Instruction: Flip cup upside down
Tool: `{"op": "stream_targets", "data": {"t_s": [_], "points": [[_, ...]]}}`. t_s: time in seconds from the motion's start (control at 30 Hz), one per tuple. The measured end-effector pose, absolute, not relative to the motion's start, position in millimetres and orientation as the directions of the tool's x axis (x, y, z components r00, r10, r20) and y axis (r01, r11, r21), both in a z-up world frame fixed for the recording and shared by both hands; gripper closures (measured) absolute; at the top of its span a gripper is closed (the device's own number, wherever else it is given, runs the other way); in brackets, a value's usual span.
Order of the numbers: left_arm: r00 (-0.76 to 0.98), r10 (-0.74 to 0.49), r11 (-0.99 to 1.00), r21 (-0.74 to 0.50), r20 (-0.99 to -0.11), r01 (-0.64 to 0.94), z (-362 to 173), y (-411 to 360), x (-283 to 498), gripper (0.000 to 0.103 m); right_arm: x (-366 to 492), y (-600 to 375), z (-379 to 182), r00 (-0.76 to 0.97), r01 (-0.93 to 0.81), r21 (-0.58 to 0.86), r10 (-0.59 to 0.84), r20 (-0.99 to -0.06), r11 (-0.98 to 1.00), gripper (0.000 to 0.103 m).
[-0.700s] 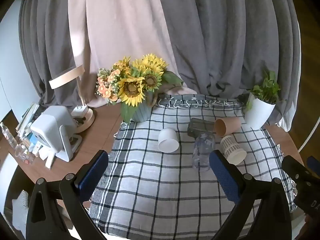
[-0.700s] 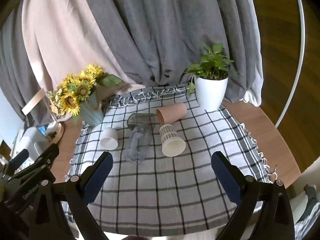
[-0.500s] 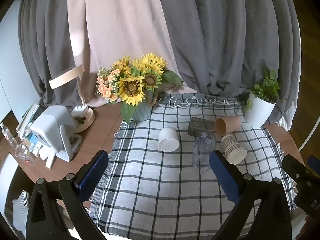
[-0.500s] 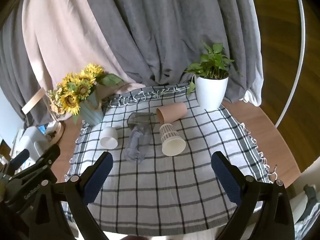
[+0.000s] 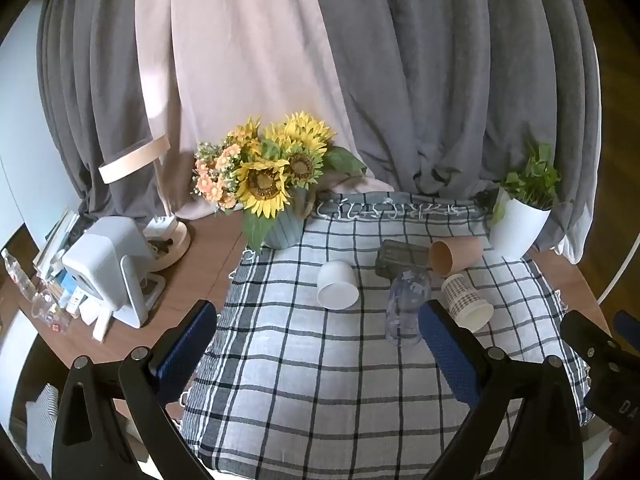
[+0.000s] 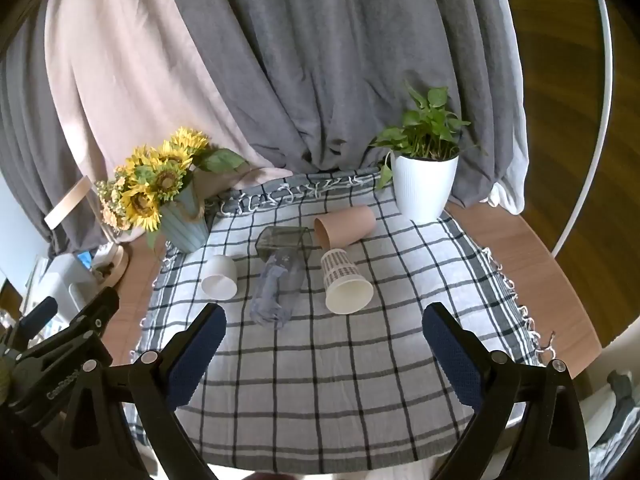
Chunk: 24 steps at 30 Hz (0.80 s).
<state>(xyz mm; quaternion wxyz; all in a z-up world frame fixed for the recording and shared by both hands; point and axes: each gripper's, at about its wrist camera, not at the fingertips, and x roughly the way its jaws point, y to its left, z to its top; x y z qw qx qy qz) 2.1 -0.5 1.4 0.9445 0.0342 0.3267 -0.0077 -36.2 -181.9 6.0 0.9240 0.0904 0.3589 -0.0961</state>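
Note:
Several cups lie on their sides on a checked cloth point(image 6: 360, 380): a white cup point(image 6: 219, 278) point(image 5: 337, 285), a clear plastic cup point(image 6: 278, 286) point(image 5: 407, 304), a white patterned paper cup point(image 6: 345, 281) point(image 5: 466, 301), a tan paper cup point(image 6: 345, 226) point(image 5: 456, 256) and a dark glass cup point(image 6: 284, 241) point(image 5: 400, 258). My left gripper point(image 5: 316, 350) is open and empty, held over the cloth's near left part. My right gripper point(image 6: 324, 354) is open and empty, near the cloth's front, short of the cups.
A sunflower vase point(image 5: 276, 200) stands at the cloth's back left corner. A white potted plant point(image 6: 424, 188) stands at the back right. A white appliance point(image 5: 108, 264), a lamp base and small items crowd the wooden table's left side.
Both grippers have drifted very slightly; the cups lie where they were and both grippers stay open.

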Motion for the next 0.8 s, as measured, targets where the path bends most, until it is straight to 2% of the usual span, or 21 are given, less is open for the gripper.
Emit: {"op": "stream_targets", "data": {"t_s": [0.8], "points": [[0.79, 0.007, 0.997, 0.062, -0.613, 0.039, 5.0, -2.6, 2.2, 0.0, -33.6, -180.7, 6.8, 0.725, 0.24, 0.1, -0.109, -0.68, 0.966, 0.004]]}}
